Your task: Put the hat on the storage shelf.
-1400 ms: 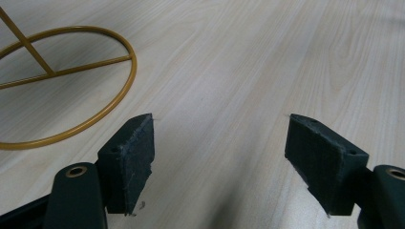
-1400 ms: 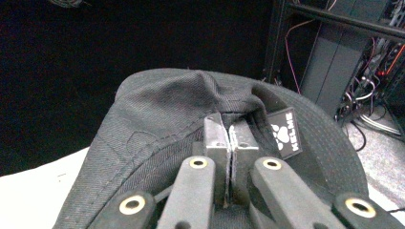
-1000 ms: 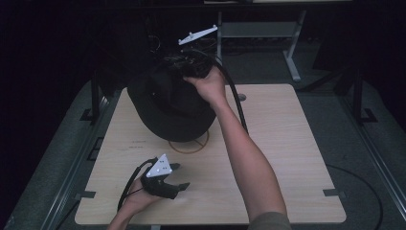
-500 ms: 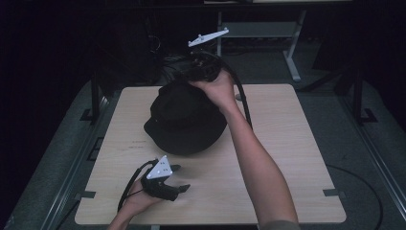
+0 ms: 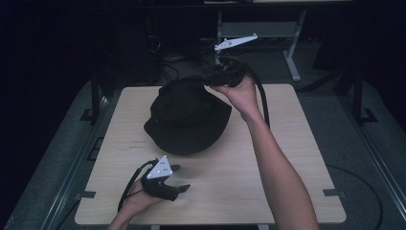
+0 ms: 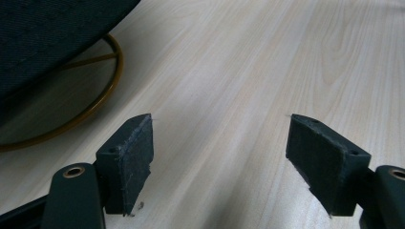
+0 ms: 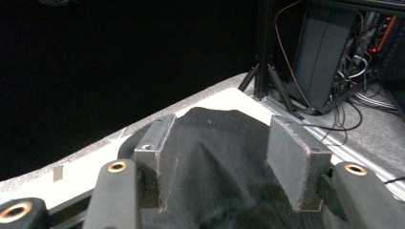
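Note:
A black brimmed hat (image 5: 186, 117) sits on the pale wooden table (image 5: 268, 182), over a gold wire ring (image 6: 102, 95). My right gripper (image 5: 205, 80) hovers at the hat's far edge. Its jaws have just been opening. In the right gripper view the hat's dark cloth (image 7: 224, 124) bulges up between the parted pads of the right gripper (image 7: 222, 150), which stand off it. My left gripper (image 5: 182, 178) rests near the table's front left, open. The left gripper view shows bare wood between its fingers (image 6: 126, 162) and the hat's brim (image 6: 47, 33) at upper left.
Behind the table stand a metal frame (image 5: 292, 52) and loose cables on a dark floor. A dark equipment rack with wires (image 7: 329, 57) stands beyond the table's corner. A black cable (image 5: 261, 98) trails down from my right gripper along the forearm.
The hat has shifted toward the table's middle and settled flat. My right gripper has moved right and parted its jaws off the cloth. The left gripper has stayed put.

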{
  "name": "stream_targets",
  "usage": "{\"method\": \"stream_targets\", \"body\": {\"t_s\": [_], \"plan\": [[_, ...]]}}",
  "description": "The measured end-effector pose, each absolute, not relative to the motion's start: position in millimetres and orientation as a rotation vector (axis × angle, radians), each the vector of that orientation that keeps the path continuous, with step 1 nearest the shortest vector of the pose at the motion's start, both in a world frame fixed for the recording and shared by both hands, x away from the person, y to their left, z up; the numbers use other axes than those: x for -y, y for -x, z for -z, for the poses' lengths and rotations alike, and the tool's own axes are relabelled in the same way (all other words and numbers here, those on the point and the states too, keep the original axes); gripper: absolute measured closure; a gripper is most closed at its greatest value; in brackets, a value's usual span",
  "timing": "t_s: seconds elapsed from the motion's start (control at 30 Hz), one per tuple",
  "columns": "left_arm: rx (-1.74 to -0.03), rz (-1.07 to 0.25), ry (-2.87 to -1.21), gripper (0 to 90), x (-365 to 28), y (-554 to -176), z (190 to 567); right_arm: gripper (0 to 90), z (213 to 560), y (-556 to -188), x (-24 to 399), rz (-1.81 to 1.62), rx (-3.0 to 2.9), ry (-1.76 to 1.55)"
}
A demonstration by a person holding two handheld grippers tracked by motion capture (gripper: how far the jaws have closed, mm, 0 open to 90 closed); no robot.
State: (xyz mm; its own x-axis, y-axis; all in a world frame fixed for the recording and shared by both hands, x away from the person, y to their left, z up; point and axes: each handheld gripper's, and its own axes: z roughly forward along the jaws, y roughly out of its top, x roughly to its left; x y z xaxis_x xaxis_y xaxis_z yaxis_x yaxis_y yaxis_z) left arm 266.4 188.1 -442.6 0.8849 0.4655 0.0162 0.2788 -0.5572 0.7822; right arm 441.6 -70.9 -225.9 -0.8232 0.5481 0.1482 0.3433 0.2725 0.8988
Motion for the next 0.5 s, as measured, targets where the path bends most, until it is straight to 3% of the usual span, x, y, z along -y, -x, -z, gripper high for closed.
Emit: {"method": "stream_targets", "body": {"t_s": [0.5], "plan": [[-0.547,-0.287,-2.181,23.3,-190,-268,442,32.7,244,-424,111,-1.575,-2.313,-0.893]]}}
